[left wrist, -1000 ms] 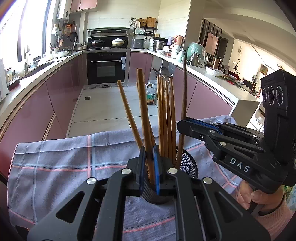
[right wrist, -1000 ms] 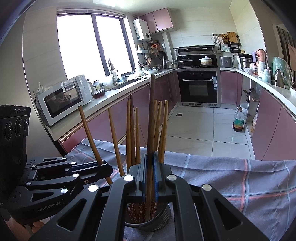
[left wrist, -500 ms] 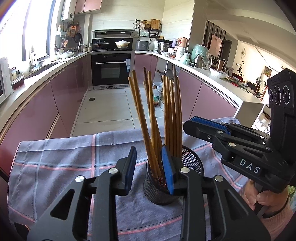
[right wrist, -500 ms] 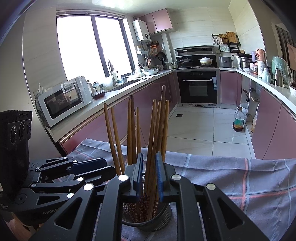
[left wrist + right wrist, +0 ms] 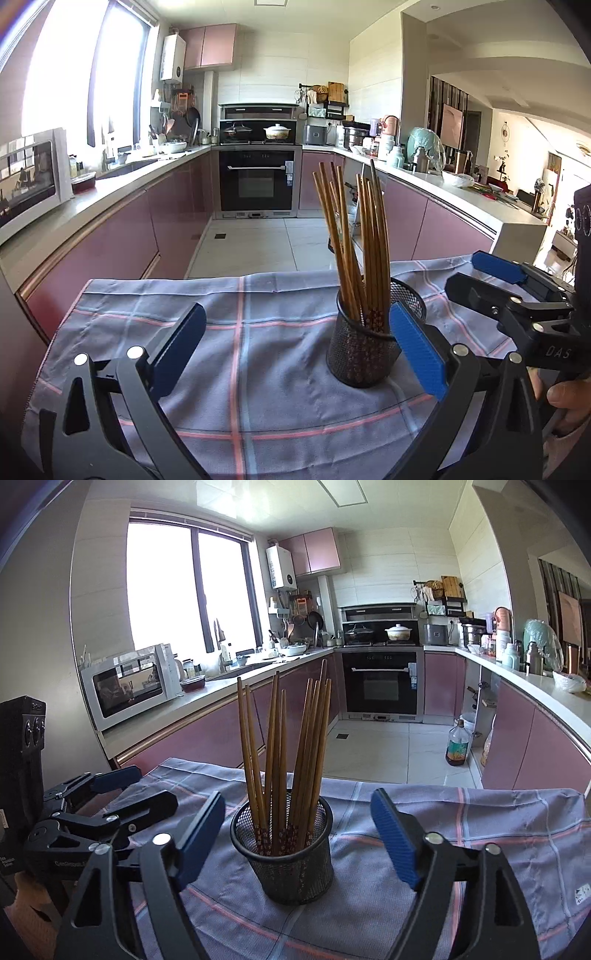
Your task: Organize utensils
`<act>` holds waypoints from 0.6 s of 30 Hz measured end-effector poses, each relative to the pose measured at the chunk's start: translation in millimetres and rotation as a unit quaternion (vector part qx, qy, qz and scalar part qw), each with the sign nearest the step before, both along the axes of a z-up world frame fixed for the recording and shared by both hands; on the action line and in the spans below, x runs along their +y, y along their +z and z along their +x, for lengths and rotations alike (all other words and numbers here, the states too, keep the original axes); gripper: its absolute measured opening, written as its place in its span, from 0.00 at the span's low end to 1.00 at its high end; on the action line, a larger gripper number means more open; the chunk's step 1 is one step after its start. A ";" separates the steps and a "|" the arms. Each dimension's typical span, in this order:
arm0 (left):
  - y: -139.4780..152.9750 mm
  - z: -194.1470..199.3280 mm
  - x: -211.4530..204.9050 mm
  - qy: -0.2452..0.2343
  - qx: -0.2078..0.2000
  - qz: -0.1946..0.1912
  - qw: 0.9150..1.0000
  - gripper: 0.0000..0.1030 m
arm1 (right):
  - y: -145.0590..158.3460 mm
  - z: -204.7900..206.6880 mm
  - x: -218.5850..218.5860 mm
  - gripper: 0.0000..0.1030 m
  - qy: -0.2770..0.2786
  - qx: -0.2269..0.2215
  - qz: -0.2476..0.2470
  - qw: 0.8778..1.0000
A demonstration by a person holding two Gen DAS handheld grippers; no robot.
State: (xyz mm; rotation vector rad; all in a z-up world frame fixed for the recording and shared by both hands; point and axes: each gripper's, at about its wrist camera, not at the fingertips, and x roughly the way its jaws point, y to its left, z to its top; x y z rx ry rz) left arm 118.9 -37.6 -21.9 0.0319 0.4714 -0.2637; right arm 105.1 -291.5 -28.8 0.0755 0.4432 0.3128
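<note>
- The wooden chopsticks (image 5: 360, 243) stand bundled in a black mesh holder (image 5: 364, 349), fanning out at their upper ends and leaning a little to either side.
- The black mesh holder sits upright on a grey-blue checked cloth (image 5: 236, 332) with pink lines, which covers the surface in the near part of the scene.
- The left claw (image 5: 299, 341) is released: its jaws have just been opening and now stand wide apart, with nothing pressed between them.
- In the left wrist view the holder stands toward the right side of the gap, just beside the right blue pad (image 5: 417, 347); whether that pad touches the mesh cannot be told.
- The right claw (image 5: 297, 834) is likewise released, its jaws having just been opening; the holder shows between the two blue pads (image 5: 393, 836) and is clear of both.
- Each claw shows in the other's view: the right claw at the right edge of the left wrist view, the left claw at the left edge of the right wrist view.
- A person's hand (image 5: 565, 402) grips the handle of the right claw at the near right, with a pinkish sleeve below it.
- Beyond the cloth lies a kitchen with pink cabinets (image 5: 207, 738), a white microwave (image 5: 129, 686) on the left counter and a black oven (image 5: 382, 681) at the far end.
- A brown bottle (image 5: 458, 744) stands on the tiled floor at the right.
</note>
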 end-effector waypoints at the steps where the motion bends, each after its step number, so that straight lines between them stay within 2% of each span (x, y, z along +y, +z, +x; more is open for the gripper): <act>1: -0.2 -7.4 3.1 0.007 -0.008 0.005 1.000 0.95 | -0.5 -4.7 1.7 0.94 -0.010 -0.007 -0.007 1.000; 3: -2.1 -21.4 11.9 0.025 -0.023 0.007 0.999 0.95 | -4.5 -17.3 5.6 0.93 -0.013 -0.020 -0.016 1.000; 7: 0.3 -46.2 26.5 0.038 -0.041 -0.015 0.998 0.95 | -10.5 -36.4 9.3 0.93 -0.019 -0.038 -0.017 0.999; 10: 2.1 -63.2 30.0 0.049 -0.057 -0.013 0.997 0.95 | -12.8 -46.6 11.3 0.93 -0.021 -0.047 -0.010 0.999; 18: 8.8 -90.3 37.5 0.057 -0.080 -0.029 0.995 0.95 | -15.0 -73.0 16.6 0.93 -0.031 -0.078 -0.011 0.996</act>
